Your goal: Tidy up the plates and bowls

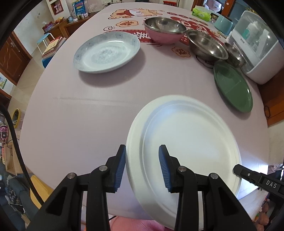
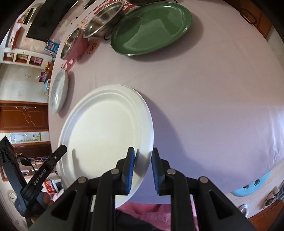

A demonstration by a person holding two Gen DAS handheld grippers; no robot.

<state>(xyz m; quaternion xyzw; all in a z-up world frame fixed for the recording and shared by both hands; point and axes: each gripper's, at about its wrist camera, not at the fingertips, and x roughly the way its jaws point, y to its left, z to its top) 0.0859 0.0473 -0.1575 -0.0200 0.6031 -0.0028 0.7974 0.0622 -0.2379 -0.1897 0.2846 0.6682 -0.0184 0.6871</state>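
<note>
Presently, the round white plate (image 1: 186, 142) is clamped by its rim at the table's (image 1: 79, 115) near edge by left gripper (image 1: 142, 167) and right gripper (image 2: 142, 170), fingers narrow.

A green tissue box (image 1: 201, 12) sits at the surface's far edge. A white appliance (image 1: 261, 53) stands right. A blue stool (image 1: 46, 39) stands beyond the left edge.

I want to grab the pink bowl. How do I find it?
Look to the far side of the table, by the red cartoon print. Behind the pale blue plate stands the pink bowl, the only coloured one, with a steel bowl nested inside.
</note>
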